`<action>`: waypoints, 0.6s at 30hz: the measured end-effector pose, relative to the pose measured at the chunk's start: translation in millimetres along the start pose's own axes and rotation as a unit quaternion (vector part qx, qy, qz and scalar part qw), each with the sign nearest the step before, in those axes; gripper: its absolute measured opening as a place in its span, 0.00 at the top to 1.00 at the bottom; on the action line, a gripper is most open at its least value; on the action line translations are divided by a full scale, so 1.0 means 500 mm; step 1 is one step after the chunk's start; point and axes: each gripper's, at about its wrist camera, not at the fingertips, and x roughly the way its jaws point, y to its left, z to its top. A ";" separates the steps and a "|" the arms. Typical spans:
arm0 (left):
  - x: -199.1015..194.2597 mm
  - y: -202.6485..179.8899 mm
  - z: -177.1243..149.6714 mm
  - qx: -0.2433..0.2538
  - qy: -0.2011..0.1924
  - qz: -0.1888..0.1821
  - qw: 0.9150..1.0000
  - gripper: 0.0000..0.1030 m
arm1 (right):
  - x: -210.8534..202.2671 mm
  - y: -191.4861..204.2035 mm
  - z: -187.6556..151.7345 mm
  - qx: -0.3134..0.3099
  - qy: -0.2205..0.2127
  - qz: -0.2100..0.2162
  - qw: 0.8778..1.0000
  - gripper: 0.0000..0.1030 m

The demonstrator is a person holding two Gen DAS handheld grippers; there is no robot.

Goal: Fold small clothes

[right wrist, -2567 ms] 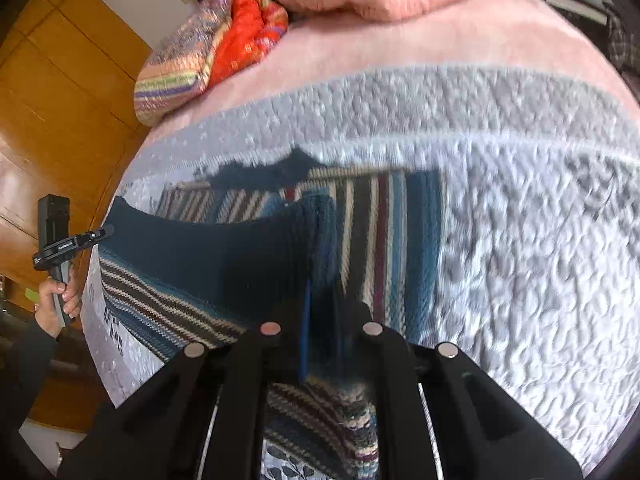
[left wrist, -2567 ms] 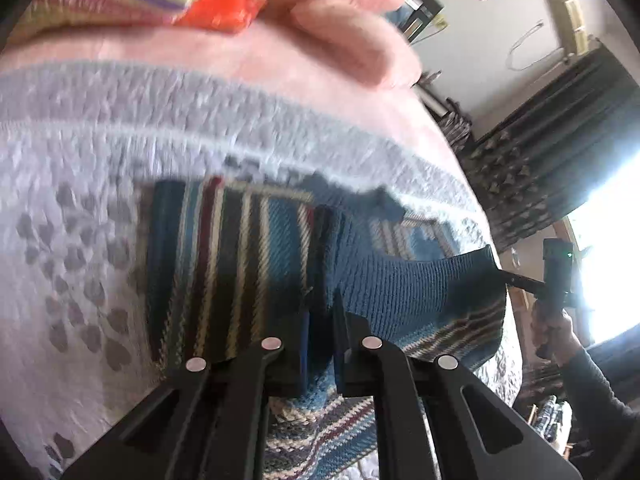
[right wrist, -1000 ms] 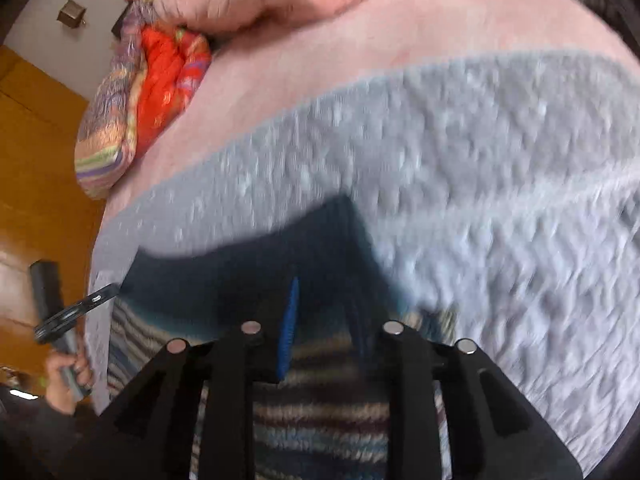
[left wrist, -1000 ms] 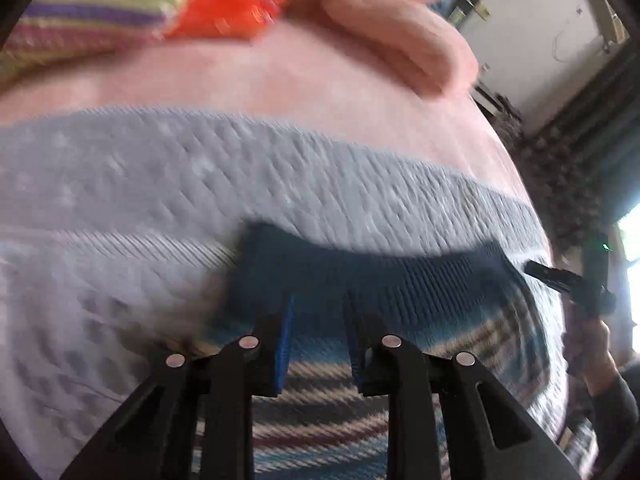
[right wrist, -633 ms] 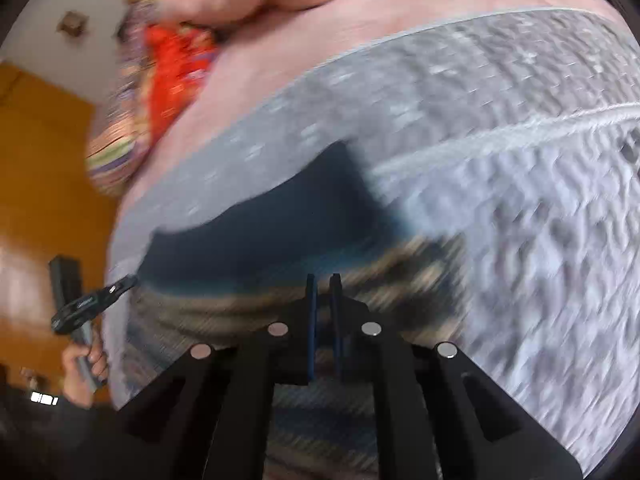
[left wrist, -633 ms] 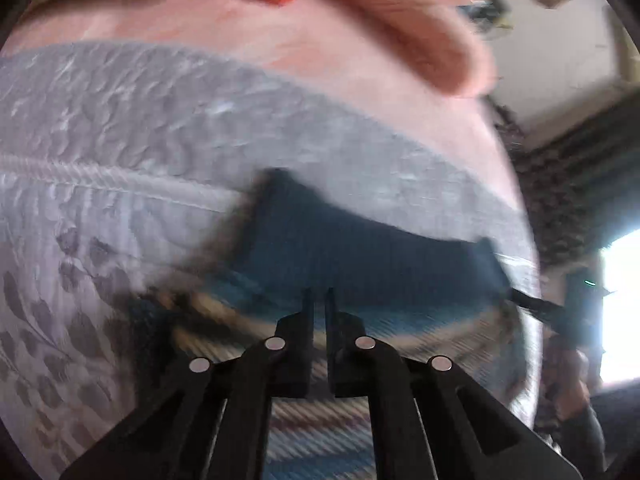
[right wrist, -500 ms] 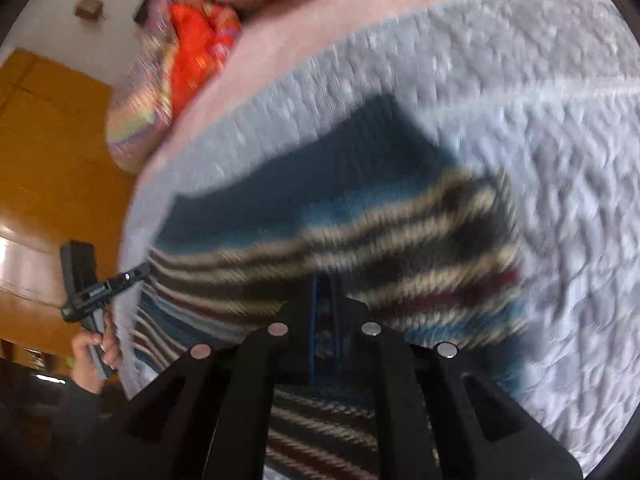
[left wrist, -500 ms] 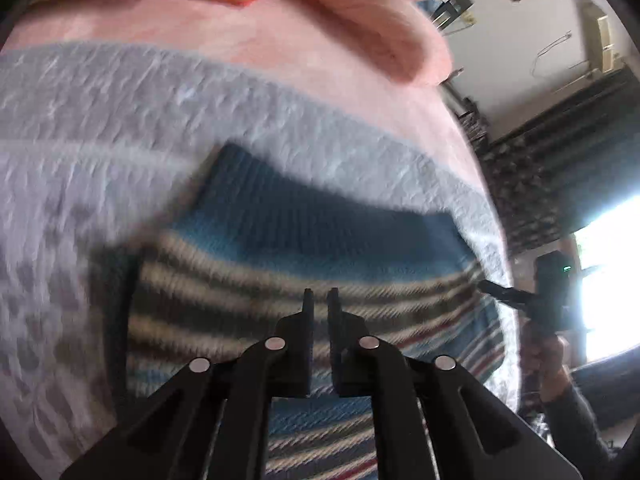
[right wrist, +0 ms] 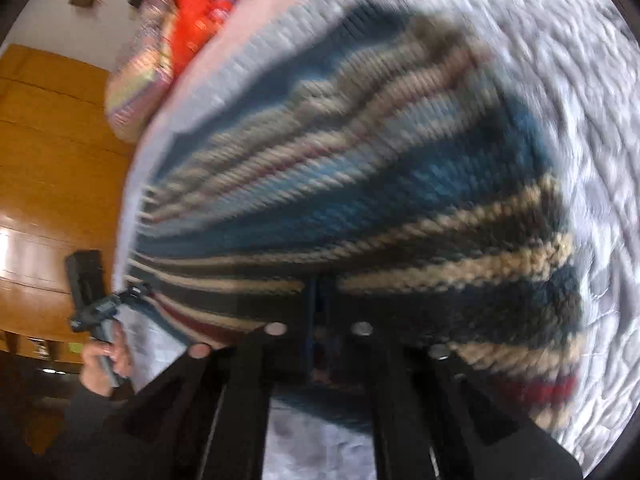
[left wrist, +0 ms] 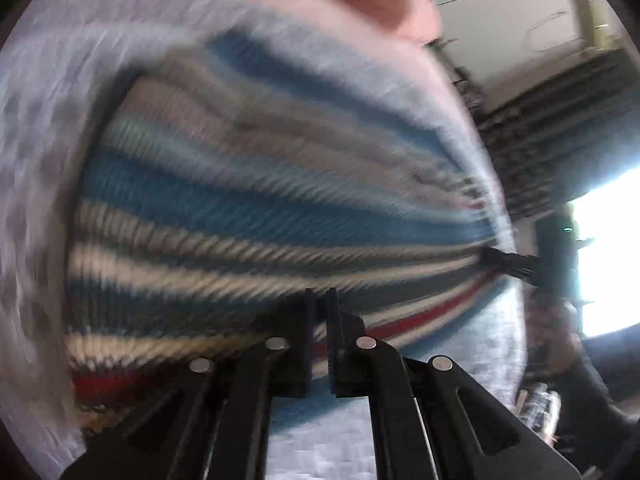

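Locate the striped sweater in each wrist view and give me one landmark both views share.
Left wrist: striped sweater fills the centre, just past the left gripper.
Right wrist: striped sweater fills the centre, above the right gripper.
Shared landmark: the grey quilt under it.

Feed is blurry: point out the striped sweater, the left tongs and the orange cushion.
striped sweater (left wrist: pixel 256 204): left wrist view, blue band mid-garment.
left tongs (left wrist: pixel 318 312): left wrist view, between the tips.
orange cushion (right wrist: pixel 196 20): right wrist view, orange middle.

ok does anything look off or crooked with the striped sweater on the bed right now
Nothing stands out. The blue, cream and red striped knitted sweater lies on the grey quilted bedspread, with both grippers, left and right, closed at its near edge. Motion blur hides fine wrinkles.
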 end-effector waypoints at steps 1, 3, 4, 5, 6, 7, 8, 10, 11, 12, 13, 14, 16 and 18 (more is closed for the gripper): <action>-0.006 0.004 0.003 -0.009 -0.006 -0.004 1.000 0.98 | -0.007 0.007 -0.003 0.007 -0.003 0.002 1.000 1.00; -0.041 -0.020 0.002 -0.006 -0.032 -0.030 0.999 0.94 | -0.044 0.024 -0.015 0.008 -0.016 0.016 1.000 0.90; -0.055 -0.033 -0.004 0.002 -0.038 -0.041 0.998 0.93 | -0.075 0.034 -0.027 -0.004 -0.030 0.016 0.999 0.89; -0.064 -0.040 -0.014 0.009 -0.042 -0.046 0.998 0.93 | -0.091 0.030 -0.039 -0.006 -0.038 0.013 0.999 0.90; -0.076 -0.041 -0.026 0.013 -0.044 -0.047 0.998 0.93 | -0.111 0.017 -0.054 -0.002 -0.044 0.013 0.999 0.90; -0.074 -0.036 -0.041 0.012 -0.038 -0.043 0.998 0.93 | -0.120 -0.001 -0.062 0.006 -0.047 0.010 0.999 0.89; -0.063 -0.021 -0.055 0.008 -0.027 -0.020 0.999 0.93 | -0.132 -0.032 -0.075 0.019 -0.051 -0.005 0.999 0.89; -0.032 0.028 -0.069 -0.014 0.000 0.007 1.000 0.98 | -0.120 -0.099 -0.095 0.040 -0.038 -0.045 0.997 1.00; -0.021 0.047 -0.072 -0.028 0.003 -0.003 1.000 0.98 | -0.115 -0.118 -0.099 0.044 -0.036 -0.043 0.997 1.00; -0.024 0.062 -0.073 -0.048 0.002 -0.024 0.999 0.98 | -0.110 -0.127 -0.098 0.053 -0.037 -0.033 0.997 1.00; -0.032 0.062 -0.070 -0.056 -0.001 -0.028 0.998 0.98 | -0.118 -0.127 -0.096 0.061 -0.041 -0.030 0.997 1.00; -0.047 0.058 -0.069 -0.058 -0.008 -0.035 0.998 0.96 | -0.136 -0.116 -0.098 0.056 -0.051 -0.034 0.997 0.94; -0.102 0.052 -0.071 -0.053 -0.030 -0.055 0.997 0.60 | -0.178 -0.065 -0.108 0.020 -0.075 -0.060 0.995 0.88; -0.153 0.051 -0.057 -0.046 -0.060 -0.047 0.996 0.39 | -0.179 -0.001 -0.129 -0.047 -0.077 -0.109 0.990 0.81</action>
